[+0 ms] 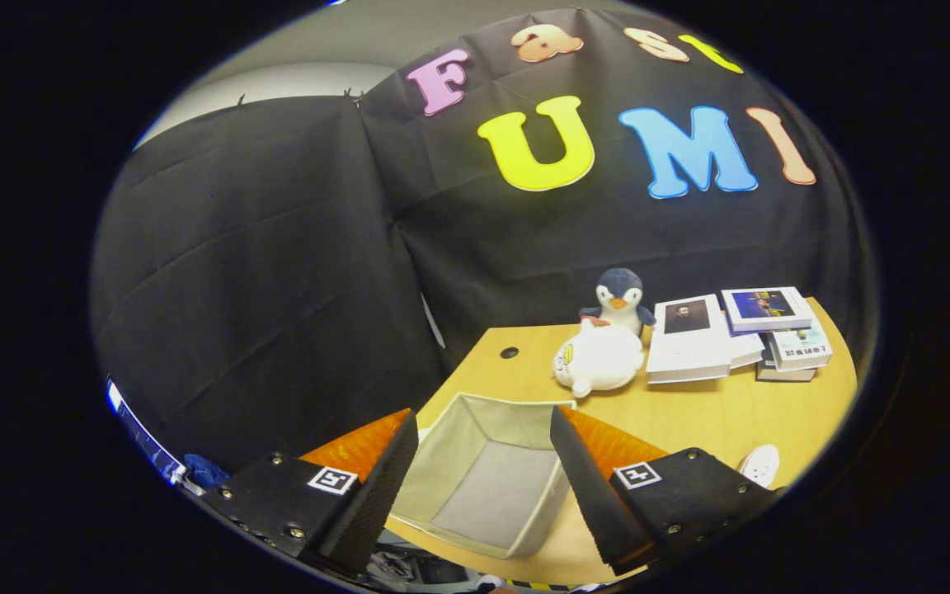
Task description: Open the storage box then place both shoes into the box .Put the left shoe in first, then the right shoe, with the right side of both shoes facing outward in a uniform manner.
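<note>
At the near left corner of the wooden table [689, 421] sits one open beige fabric storage box [487, 470], square and bare inside, seen between the spread fingers of the gripper [483, 487], which grasps nothing. Along the far edge lie four books [731, 334] and two plush toys, a white one [599, 359] and a blue penguin [619, 299]. One white shoe [760, 464] peeks at the near right edge.

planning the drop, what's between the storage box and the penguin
In the gripper view, a white plush toy lies on the table between the storage box and the penguin.
</note>
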`<action>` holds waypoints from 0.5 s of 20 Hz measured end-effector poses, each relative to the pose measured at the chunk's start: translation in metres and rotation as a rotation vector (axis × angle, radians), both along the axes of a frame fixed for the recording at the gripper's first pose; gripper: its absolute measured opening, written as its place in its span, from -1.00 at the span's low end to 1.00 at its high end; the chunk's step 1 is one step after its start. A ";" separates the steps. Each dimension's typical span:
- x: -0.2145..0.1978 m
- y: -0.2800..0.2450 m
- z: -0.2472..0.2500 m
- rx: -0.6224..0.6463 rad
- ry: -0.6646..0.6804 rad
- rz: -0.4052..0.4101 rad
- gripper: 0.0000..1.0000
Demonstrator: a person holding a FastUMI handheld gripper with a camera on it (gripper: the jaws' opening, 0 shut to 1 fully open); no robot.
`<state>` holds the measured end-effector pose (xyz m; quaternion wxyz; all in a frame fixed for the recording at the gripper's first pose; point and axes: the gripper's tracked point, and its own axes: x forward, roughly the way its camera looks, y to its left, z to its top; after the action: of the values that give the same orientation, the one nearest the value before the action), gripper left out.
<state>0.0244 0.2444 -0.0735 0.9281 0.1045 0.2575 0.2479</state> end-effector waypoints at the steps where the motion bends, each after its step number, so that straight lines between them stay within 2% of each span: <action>1: 0.002 -0.012 -0.004 -0.013 0.000 -0.015 0.95; 6: 0.009 -0.078 -0.034 -0.099 0.021 -0.083 0.95; 10: 0.005 -0.108 -0.058 -0.095 0.048 -0.117 0.96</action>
<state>0.0294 0.1365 -0.1314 0.9385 0.0812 0.2845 0.1783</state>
